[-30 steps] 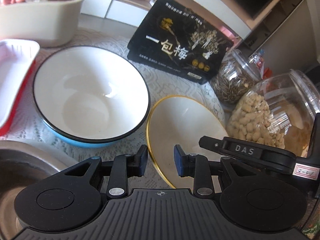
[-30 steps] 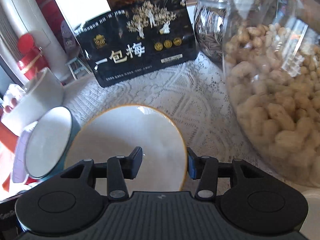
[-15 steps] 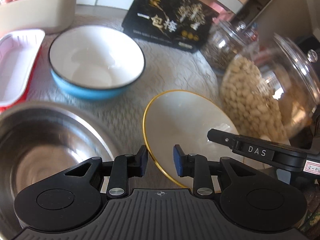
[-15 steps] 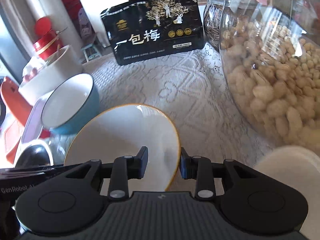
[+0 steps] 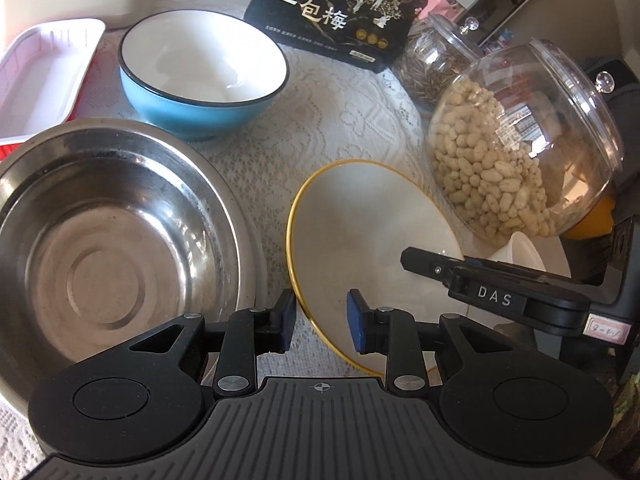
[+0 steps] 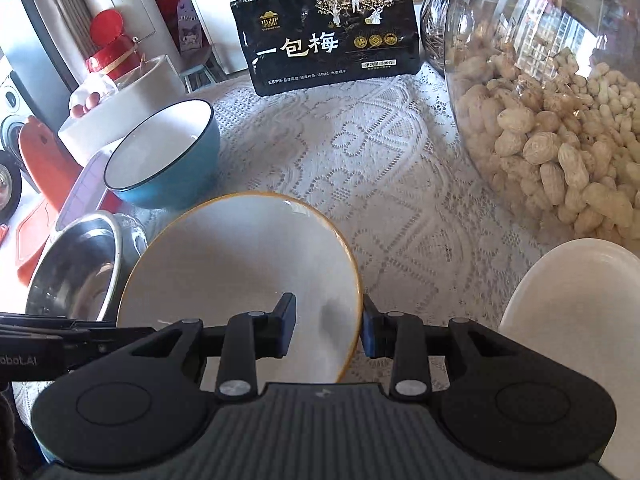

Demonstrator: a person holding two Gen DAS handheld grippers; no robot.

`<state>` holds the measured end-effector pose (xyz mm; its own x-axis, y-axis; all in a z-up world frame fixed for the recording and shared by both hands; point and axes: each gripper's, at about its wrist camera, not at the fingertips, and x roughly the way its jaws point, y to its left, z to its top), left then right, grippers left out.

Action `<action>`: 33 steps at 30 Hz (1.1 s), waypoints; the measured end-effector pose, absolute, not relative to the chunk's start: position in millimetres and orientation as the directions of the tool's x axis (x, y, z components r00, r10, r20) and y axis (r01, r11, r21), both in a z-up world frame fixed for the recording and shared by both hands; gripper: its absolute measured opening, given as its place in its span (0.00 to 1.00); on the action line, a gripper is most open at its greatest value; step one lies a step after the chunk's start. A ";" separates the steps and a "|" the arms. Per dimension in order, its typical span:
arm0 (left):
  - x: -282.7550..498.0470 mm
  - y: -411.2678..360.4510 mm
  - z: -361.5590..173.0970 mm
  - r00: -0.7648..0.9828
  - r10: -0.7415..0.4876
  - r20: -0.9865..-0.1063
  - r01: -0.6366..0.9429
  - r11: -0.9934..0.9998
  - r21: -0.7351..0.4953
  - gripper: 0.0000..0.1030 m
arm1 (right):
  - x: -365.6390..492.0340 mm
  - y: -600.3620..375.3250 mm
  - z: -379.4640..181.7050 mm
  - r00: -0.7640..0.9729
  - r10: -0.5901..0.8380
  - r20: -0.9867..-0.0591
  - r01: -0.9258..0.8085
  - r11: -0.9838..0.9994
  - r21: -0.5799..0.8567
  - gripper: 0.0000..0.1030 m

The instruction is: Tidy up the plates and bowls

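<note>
A white bowl with a gold rim sits on the lace tablecloth. My left gripper is open, its fingers on either side of the bowl's near left rim. My right gripper is open, its fingers on either side of the bowl's right rim. A steel bowl stands to the left. A blue bowl with a white inside stands behind it. A small white dish lies at the right.
A glass jar of peanuts stands close on the right, a jar of seeds behind it. A black snack bag stands at the back. A white foam tray and a cream tub are at the left.
Both grippers have drawn back from the table's far side, so the steel bowl and white dish came into view. Both stay open astride the gold-rimmed bowl's rim.
</note>
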<state>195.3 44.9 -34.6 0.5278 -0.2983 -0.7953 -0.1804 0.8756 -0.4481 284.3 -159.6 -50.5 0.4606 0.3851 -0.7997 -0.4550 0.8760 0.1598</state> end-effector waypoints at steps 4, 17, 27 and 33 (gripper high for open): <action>194.1 45.9 -34.6 0.528 -0.307 -0.792 -0.180 0.871 -0.458 0.29 | 284.5 -161.5 -50.8 0.459 0.390 -0.798 -0.453 0.876 0.168 0.32; 184.7 76.1 -8.5 0.635 -0.303 -0.711 -0.196 0.827 -0.527 0.26 | 279.5 -160.2 -27.4 0.538 0.378 -0.753 -0.446 0.886 0.126 0.32; 250.9 142.9 47.5 0.698 -0.152 -0.700 -0.157 0.921 -0.356 0.26 | 303.6 -127.5 26.4 0.629 0.341 -0.699 -0.428 0.902 0.055 0.46; 267.2 192.1 21.0 0.673 -0.087 -0.735 -0.246 0.911 -0.333 0.26 | 345.4 -74.2 23.4 0.538 0.384 -0.751 -0.421 0.894 0.155 0.46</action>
<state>267.2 192.1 21.0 0.6726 -0.0871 -0.7349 -0.2455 0.9105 -0.3326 345.4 -74.2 23.4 0.5380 0.3838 -0.7505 -0.4212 0.8936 0.1551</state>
